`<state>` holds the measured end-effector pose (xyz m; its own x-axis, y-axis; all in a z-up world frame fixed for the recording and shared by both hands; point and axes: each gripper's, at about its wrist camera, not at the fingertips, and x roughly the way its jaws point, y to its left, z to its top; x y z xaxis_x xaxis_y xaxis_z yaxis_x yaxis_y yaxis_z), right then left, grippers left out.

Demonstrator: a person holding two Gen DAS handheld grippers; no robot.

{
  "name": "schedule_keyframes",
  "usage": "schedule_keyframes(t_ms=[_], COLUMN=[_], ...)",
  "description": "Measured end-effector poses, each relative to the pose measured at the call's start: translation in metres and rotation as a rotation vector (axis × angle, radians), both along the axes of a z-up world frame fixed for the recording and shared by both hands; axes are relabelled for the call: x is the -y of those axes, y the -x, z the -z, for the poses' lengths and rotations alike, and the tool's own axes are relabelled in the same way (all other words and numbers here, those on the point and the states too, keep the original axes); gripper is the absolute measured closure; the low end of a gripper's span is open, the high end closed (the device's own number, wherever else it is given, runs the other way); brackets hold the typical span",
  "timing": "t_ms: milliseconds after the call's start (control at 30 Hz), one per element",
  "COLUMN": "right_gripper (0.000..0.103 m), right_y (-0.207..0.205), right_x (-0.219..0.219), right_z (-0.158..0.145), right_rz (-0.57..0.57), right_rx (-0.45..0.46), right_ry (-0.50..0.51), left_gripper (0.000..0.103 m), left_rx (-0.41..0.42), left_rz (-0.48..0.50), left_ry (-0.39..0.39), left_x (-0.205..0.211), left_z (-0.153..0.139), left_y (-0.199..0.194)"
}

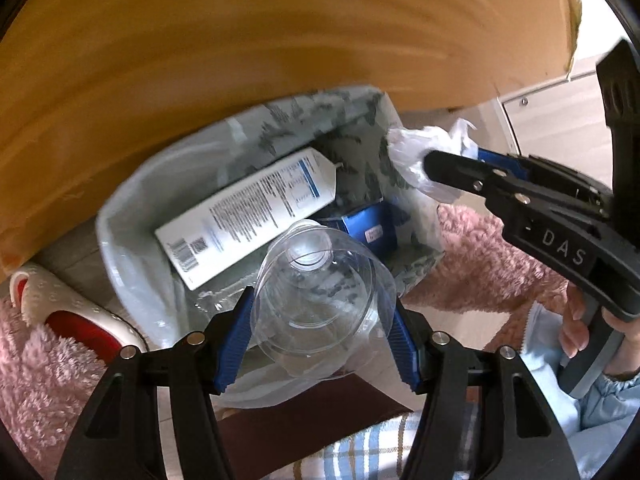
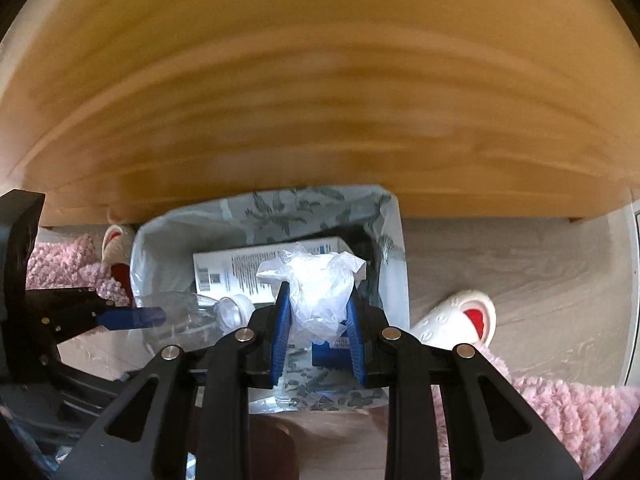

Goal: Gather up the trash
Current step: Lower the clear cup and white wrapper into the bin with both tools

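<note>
while crinkled plastic [image 2: 320, 280] bunches, the clear bottle [image 1: 320, 300] stays smooth.

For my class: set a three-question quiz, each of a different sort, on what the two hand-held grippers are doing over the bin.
1. True or false: the left hand-held gripper grips a clear plastic bottle.
2. What does the right hand-held gripper hold: A a slipper, B crumpled clear plastic, C a box?
3. Fill in: the white carton lies inside the lined ____.

Key: 1 true. 2 B. 3 bin.
</note>
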<state>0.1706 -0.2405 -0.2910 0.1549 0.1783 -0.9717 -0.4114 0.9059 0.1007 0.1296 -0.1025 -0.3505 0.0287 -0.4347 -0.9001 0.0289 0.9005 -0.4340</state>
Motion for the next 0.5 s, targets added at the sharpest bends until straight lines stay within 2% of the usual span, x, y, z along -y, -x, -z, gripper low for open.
schedule_keyframes(t_ms=[233,500], right_gripper=[0.077,0.077], right_y=[-0.004,-0.004], right_x=[0.004,0.006], right_z=[0.014,0.019], right_rz=[0.005,0.012], right_rx=[-0.043,-0.052], right_ry=[0.031,0.040], left_gripper=[0.044,0.044], left_rx=[-0.053,-0.093], left_rz=[0.051,0.097], left_ry=[0.013,-0.011], left_x=[0.018,0.032], left_z=[0.021,0.043], left_y=[-0.006,-0.011])
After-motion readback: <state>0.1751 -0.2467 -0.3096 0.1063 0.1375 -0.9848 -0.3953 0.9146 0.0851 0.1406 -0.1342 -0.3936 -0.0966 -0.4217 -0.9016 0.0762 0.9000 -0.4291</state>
